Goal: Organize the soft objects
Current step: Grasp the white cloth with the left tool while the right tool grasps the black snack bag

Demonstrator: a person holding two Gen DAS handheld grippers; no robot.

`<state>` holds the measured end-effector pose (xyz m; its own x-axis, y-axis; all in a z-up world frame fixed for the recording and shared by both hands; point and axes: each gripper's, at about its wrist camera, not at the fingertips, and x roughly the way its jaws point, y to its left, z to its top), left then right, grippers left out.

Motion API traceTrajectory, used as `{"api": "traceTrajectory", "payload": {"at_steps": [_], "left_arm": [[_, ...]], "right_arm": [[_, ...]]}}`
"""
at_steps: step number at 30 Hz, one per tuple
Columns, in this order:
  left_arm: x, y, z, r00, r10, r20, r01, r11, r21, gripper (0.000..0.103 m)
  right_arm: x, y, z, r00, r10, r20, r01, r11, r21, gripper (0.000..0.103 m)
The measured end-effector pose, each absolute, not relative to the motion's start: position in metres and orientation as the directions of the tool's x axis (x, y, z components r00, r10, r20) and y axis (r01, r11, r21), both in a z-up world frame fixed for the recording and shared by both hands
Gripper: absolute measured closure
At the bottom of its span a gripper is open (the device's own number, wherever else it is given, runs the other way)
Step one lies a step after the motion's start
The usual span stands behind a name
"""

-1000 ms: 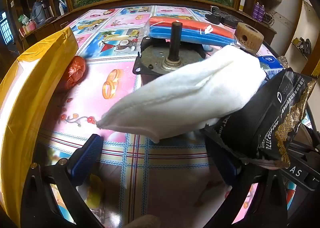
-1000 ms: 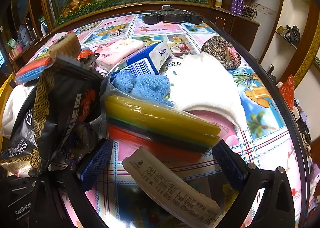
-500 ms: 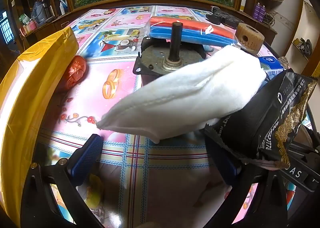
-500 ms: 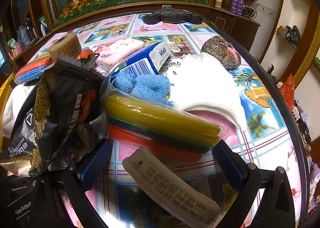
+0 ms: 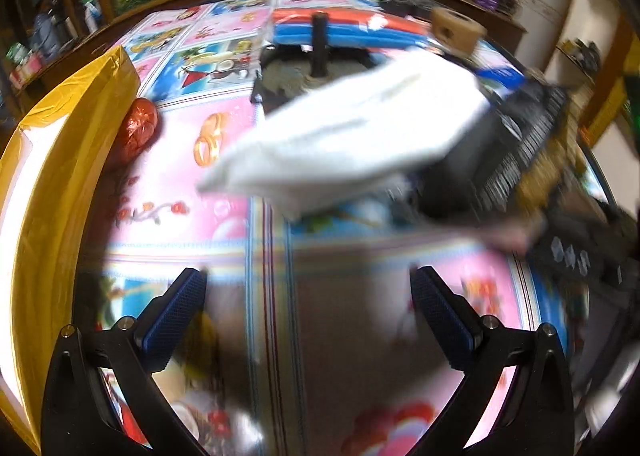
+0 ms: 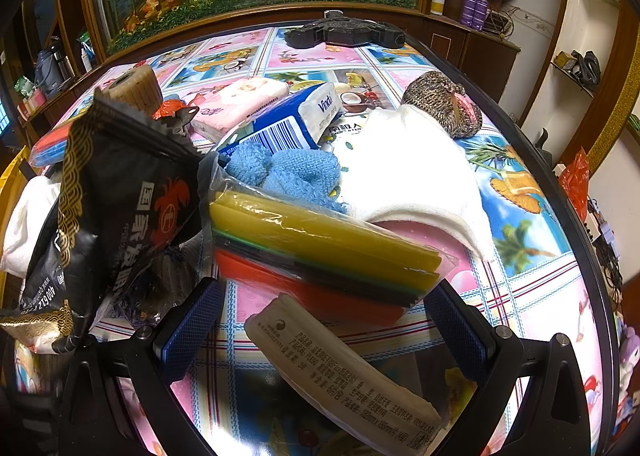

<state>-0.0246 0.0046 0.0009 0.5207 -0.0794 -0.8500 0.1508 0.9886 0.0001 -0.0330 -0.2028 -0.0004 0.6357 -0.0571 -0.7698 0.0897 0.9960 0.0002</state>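
Note:
In the blurred left wrist view my left gripper (image 5: pixel 308 292) is open and empty, back from a white cloth (image 5: pixel 348 131) that lies over a metal motor (image 5: pixel 316 67) and a black snack bag (image 5: pixel 504 151). In the right wrist view my right gripper (image 6: pixel 320 316) is open, its fingers either side of a plastic pack of yellow, green and red sponges (image 6: pixel 320 252) without gripping it. A white wipes packet (image 6: pixel 352 376) lies between the fingers. A blue cloth (image 6: pixel 288 171), a white towel (image 6: pixel 416 171) and a knitted pouch (image 6: pixel 440 103) lie behind.
A yellow box (image 5: pixel 52 175) stands at the left with a red foil ball (image 5: pixel 138 127) beside it. A blue and red sponge pack (image 5: pixel 352 31) and a wooden spool (image 5: pixel 456 27) lie behind the motor. Tissue packs (image 6: pixel 280 111) and a black gripper (image 6: pixel 344 33) sit farther back.
My left gripper has pulled back and up from the white cloth, blurring its view. The right gripper has not moved.

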Motion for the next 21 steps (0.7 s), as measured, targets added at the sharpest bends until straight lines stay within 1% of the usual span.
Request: {"api": "traceTrajectory", "payload": {"at_steps": [5, 6, 8, 10, 11, 14, 17, 19, 20, 21], "left_arm": [[-0.034, 0.004, 0.002, 0.527, -0.076, -0.846, 0.153, 0.988, 0.006, 0.0], [-0.035, 0.004, 0.002, 0.528, -0.077, -0.846, 0.155, 0.988, 0.006, 0.0], [-0.037, 0.006, 0.003, 0.53, -0.08, -0.844, 0.153, 0.988, 0.003, 0.0], [-0.043, 0.01, 0.009, 0.56, -0.093, -0.823, 0.157, 0.988, -0.005, 0.006], [-0.048, 0.013, 0.016, 0.584, -0.103, -0.805, 0.162, 0.987, -0.009, 0.008], [-0.073, 0.024, 0.046, 0.673, -0.151, -0.724, 0.197, 0.98, -0.021, 0.008], [-0.104, 0.042, 0.081, 0.792, -0.132, -0.596, 0.19, 0.981, 0.036, 0.008], [-0.122, 0.061, 0.101, 0.849, -0.119, -0.514, 0.166, 0.985, 0.047, 0.007], [-0.125, 0.07, 0.108, 0.863, -0.113, -0.492, 0.155, 0.987, 0.045, 0.007], [-0.128, 0.078, 0.113, 0.872, -0.112, -0.477, 0.15, 0.988, 0.042, 0.004]], "right_arm": [[-0.033, -0.204, 0.0, 0.63, -0.047, -0.775, 0.104, 0.994, 0.024, 0.001], [-0.035, -0.207, 0.001, 0.619, -0.032, -0.785, 0.101, 0.994, 0.039, 0.001], [-0.027, -0.204, 0.0, 0.583, -0.031, -0.812, 0.085, 0.996, 0.022, 0.001], [-0.021, -0.205, 0.0, 0.583, -0.059, -0.81, 0.105, 0.994, 0.003, 0.001], [-0.02, -0.204, 0.001, 0.58, -0.062, -0.812, 0.105, 0.994, 0.0, 0.001], [-0.015, -0.202, 0.003, 0.582, -0.052, -0.812, 0.078, 0.997, -0.008, 0.001], [-0.013, -0.205, 0.002, 0.574, -0.034, -0.818, 0.041, 0.999, -0.013, 0.001], [-0.018, -0.214, 0.002, 0.554, -0.05, -0.831, 0.067, 0.998, -0.015, 0.001], [-0.023, -0.217, 0.004, 0.558, -0.063, -0.827, 0.084, 0.996, -0.02, 0.003], [-0.032, -0.222, 0.009, 0.579, -0.08, -0.812, 0.099, 0.995, -0.027, 0.006]]}}
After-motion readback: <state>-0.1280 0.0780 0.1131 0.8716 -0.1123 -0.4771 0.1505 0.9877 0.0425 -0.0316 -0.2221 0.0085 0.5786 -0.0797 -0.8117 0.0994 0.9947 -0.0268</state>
